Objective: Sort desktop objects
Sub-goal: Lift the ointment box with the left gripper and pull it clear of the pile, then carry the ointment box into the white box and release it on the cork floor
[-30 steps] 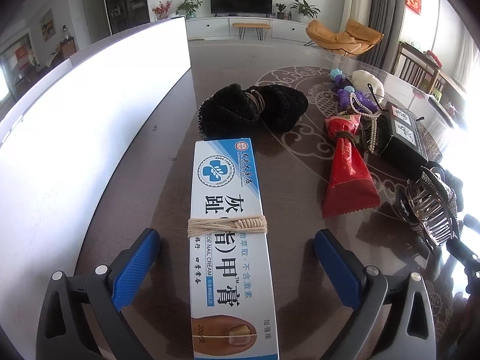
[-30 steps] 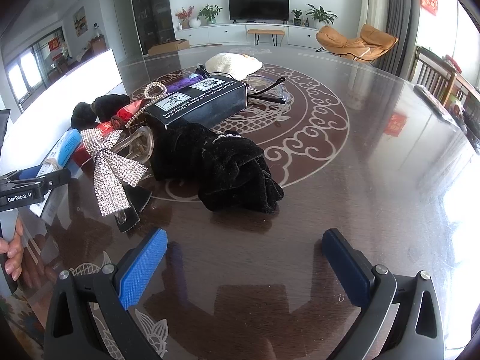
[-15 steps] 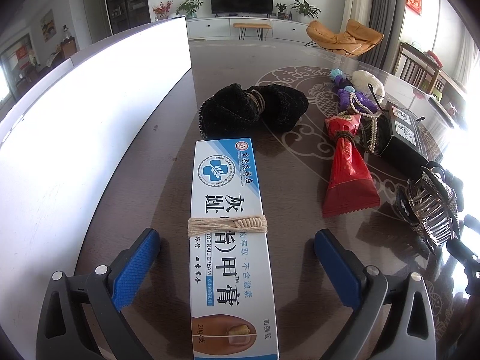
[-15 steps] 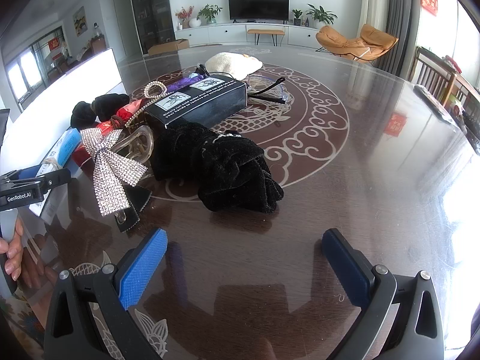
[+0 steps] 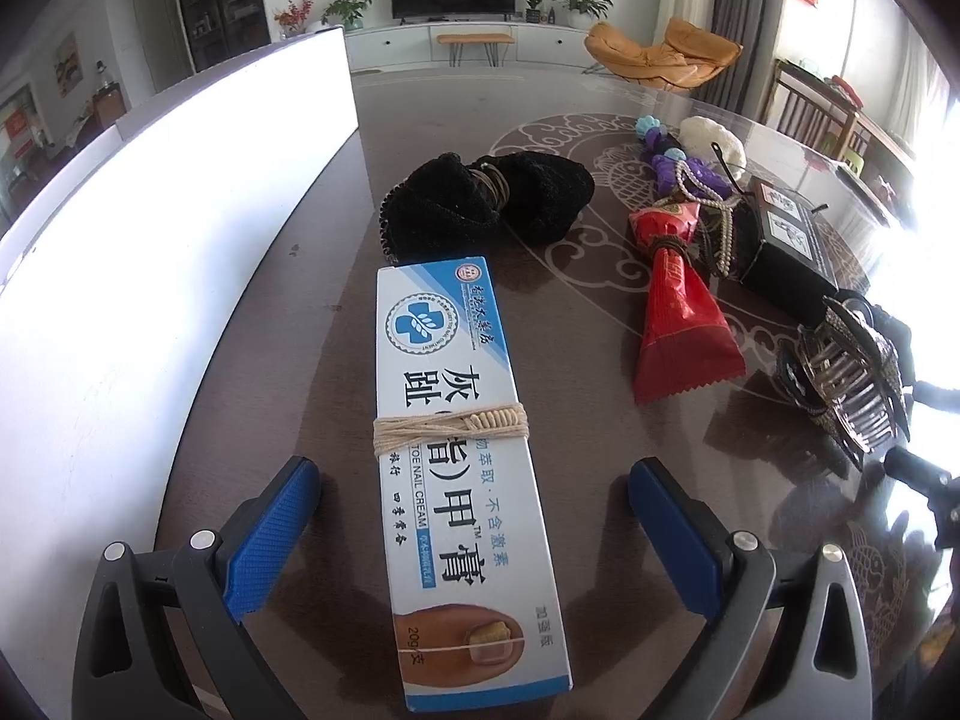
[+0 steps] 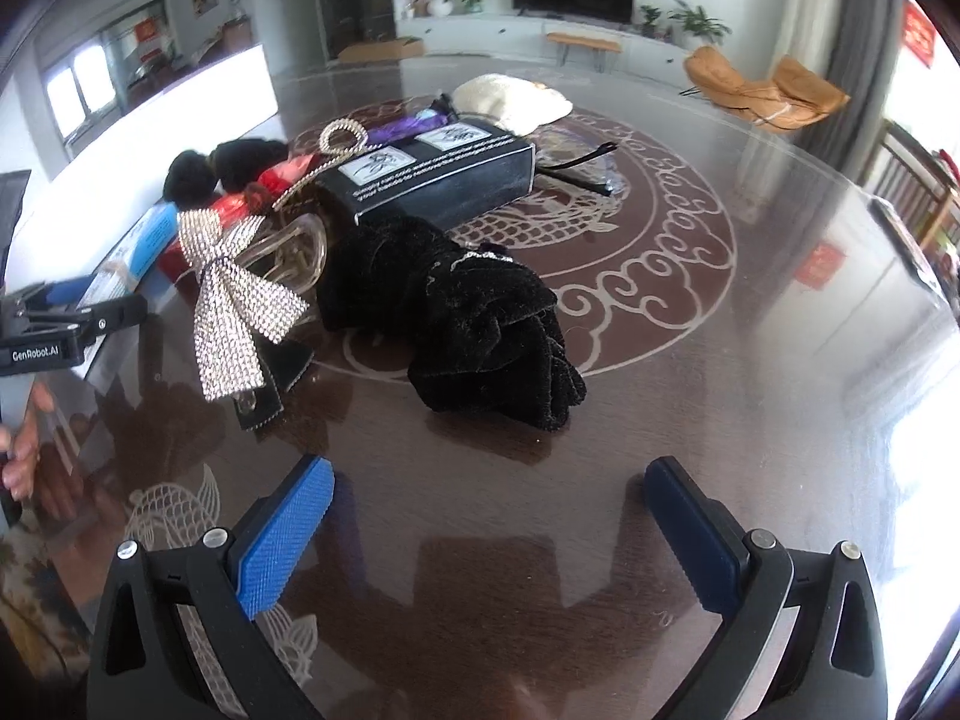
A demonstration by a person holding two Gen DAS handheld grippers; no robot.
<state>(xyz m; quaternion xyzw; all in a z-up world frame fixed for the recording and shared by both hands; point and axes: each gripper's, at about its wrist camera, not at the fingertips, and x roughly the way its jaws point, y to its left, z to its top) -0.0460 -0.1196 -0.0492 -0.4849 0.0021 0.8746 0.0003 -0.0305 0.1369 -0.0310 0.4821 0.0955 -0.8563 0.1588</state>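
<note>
We've barely begun imo: both tongs spread w/ nothing held, left tongs (image 5: 474, 510) straddling the cream box (image 5: 462, 468), right tongs (image 6: 489, 507) over bare tabletop (image 6: 750, 390), clutter unsorted.

L gripper (image 5: 474, 531) wide open, blue fingers (image 5: 273, 531) either side of nail cream box (image 5: 456, 456) w/ twine band, not touching it; black scrunchie (image 5: 486, 204) just beyond box, red tube (image 5: 681, 318) & rhinestone clip (image 5: 849, 384) to R on dark counter (image 5: 300, 312).
</note>
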